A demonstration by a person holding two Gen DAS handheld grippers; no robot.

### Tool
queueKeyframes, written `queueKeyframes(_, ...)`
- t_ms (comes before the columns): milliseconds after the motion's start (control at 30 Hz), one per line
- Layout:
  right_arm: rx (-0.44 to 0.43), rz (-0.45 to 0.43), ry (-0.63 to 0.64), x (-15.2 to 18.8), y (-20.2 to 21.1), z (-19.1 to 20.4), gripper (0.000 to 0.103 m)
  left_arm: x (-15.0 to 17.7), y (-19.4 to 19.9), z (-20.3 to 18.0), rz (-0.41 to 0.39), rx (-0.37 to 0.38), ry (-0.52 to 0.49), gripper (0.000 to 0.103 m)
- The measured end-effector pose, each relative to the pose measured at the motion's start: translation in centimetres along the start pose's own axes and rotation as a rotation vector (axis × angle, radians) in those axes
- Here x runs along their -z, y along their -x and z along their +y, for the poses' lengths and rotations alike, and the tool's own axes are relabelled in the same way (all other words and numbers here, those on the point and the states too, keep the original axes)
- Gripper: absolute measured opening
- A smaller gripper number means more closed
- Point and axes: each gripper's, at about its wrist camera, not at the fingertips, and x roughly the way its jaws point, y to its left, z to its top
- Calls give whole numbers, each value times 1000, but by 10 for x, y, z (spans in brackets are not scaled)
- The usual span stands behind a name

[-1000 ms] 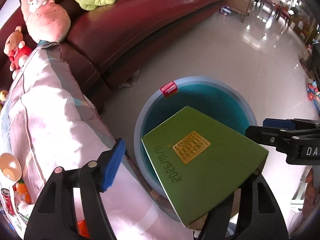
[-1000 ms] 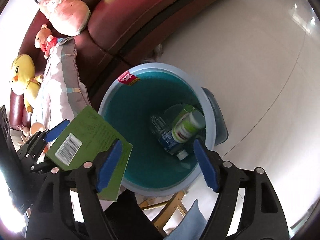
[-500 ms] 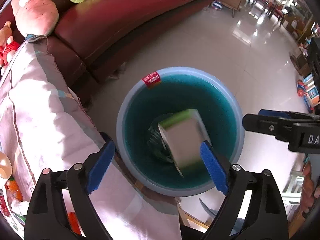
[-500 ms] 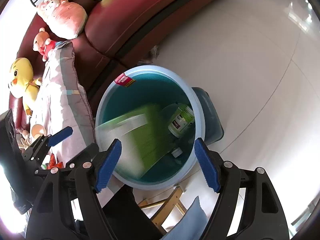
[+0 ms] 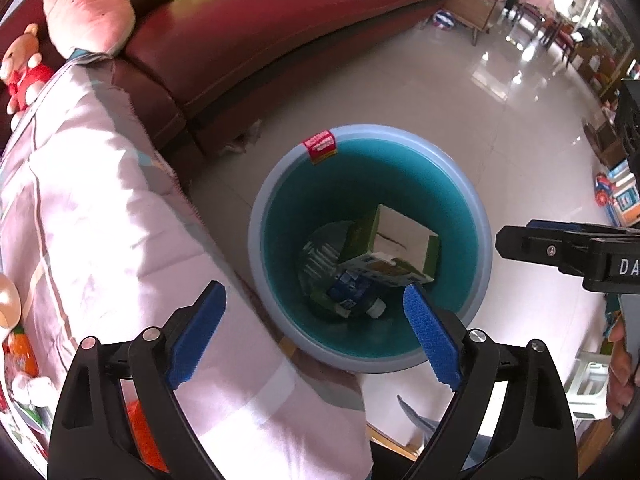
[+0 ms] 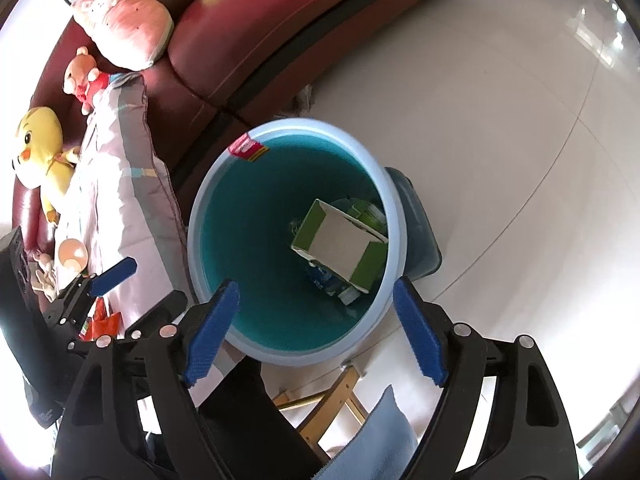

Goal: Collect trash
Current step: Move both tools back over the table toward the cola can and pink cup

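A light blue trash bin (image 5: 256, 216) with a teal inside stands on the floor; it also shows in the right wrist view (image 6: 200, 216). A green and white carton (image 5: 400, 240) lies inside it on top of a plastic bottle (image 5: 352, 292); the carton shows in the right wrist view too (image 6: 340, 248). My left gripper (image 5: 316, 332) is open and empty above the bin's near rim. My right gripper (image 6: 316, 328) is open and empty above the bin as well.
A red leather sofa (image 5: 280, 32) with plush toys (image 5: 88, 8) curves behind the bin. A pink quilt (image 5: 100, 220) lies at the left, touching the bin. Glossy tiled floor (image 6: 500, 100) spreads to the right. A wooden stool (image 6: 332, 404) sits below.
My left gripper opened and let go of the green carton. The carton fell into the bin and now rests on the bottle.
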Motion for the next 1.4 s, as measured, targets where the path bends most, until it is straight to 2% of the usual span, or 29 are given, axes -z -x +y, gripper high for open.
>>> queueKeyframes(333,18,17,52,10,6,33,76,24,41,32,-75,3,63,91)
queueKeyframes(567,24,19,164,18,6,90,76,48,77,79,-138,-30,114,93)
queueKeyframes(1033,81,57,523,38,-17,259,79,117,121,216,-198,-90,299,94)
queueKeyframes(1400,125,87,793,59,-57,386,82,179,147,319,-212,-149,414,94)
